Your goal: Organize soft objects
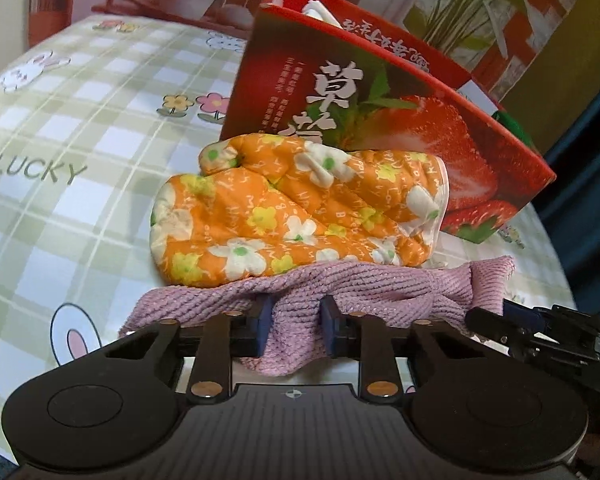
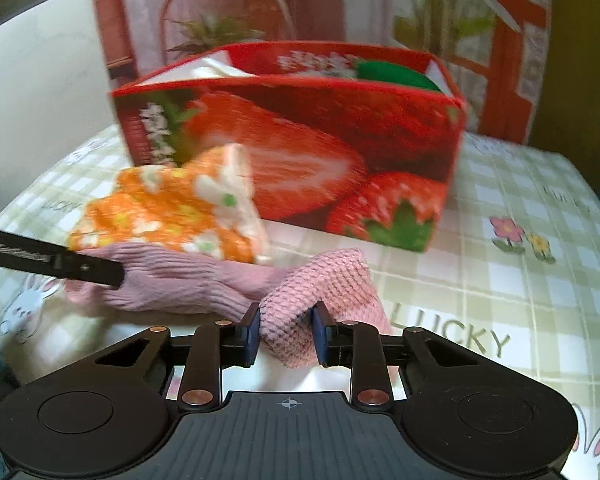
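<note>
A pink ribbed towel (image 1: 340,292) lies on the checked tablecloth, with an orange flowered oven mitt (image 1: 292,220) resting on its far edge. My left gripper (image 1: 295,326) is shut on the towel's near fold, the blue pads pressing into the cloth. My right gripper (image 2: 285,330) is shut on the other end of the pink towel (image 2: 316,300). In the left wrist view the right gripper (image 1: 512,316) shows at the right, by the towel's corner. In the right wrist view the left gripper's finger (image 2: 60,264) reaches onto the towel beside the oven mitt (image 2: 172,212).
A red strawberry-printed box (image 1: 380,112) stands open right behind the mitt, with white and green items inside (image 2: 396,74). The green checked tablecloth (image 1: 80,128) spreads to the left, and the tablecloth (image 2: 520,200) also spreads right. A printed backdrop with plants stands behind the table.
</note>
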The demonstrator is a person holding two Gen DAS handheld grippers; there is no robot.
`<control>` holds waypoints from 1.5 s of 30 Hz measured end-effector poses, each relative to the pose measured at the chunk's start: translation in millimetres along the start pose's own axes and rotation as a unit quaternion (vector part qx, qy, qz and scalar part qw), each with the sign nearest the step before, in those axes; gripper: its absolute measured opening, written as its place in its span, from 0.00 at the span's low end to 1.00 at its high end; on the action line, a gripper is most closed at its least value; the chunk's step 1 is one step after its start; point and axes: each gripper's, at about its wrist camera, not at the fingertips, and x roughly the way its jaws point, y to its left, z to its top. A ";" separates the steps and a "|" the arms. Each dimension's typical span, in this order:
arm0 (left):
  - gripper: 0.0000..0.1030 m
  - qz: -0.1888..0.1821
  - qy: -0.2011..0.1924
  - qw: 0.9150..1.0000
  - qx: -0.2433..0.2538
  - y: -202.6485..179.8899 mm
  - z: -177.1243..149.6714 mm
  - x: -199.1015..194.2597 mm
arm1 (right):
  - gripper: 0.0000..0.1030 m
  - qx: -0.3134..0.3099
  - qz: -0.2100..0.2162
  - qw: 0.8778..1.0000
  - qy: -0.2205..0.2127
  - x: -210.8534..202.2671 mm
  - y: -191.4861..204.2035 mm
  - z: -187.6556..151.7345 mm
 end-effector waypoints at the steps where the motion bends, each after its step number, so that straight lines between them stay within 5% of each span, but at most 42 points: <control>1: 0.17 -0.008 0.001 1.000 -0.007 2.6 -0.3 -2.1 | 0.24 -0.008 0.002 1.000 -0.001 -3.3 4.7 2.2; 8: 0.07 -0.034 -0.042 0.998 -0.020 7.5 1.5 -31.5 | 0.21 -0.030 -0.005 0.999 -0.022 -29.5 20.6 17.7; 16: 0.06 -0.042 -0.103 0.994 -0.003 -3.1 3.9 -71.0 | 0.13 -0.055 -0.006 0.997 -0.057 -59.0 35.7 26.7; 22: 0.06 -0.029 -0.094 0.995 -0.016 6.4 1.8 -70.5 | 0.12 -0.051 -0.013 0.997 -0.051 -58.6 33.2 17.9; 28: 0.07 0.013 -0.039 0.999 -0.019 13.8 0.5 -49.4 | 0.12 0.003 -0.008 1.000 -0.016 -38.9 14.5 -6.1; 36: 0.53 0.030 -0.008 0.999 0.011 1.9 -1.1 -33.9 | 0.12 0.020 0.008 1.000 -0.006 -24.6 4.1 -19.1; 45: 0.53 0.078 -0.009 0.994 0.081 -18.9 -9.8 -23.8 | 0.17 0.045 0.023 0.999 -0.016 -19.1 -7.1 -33.8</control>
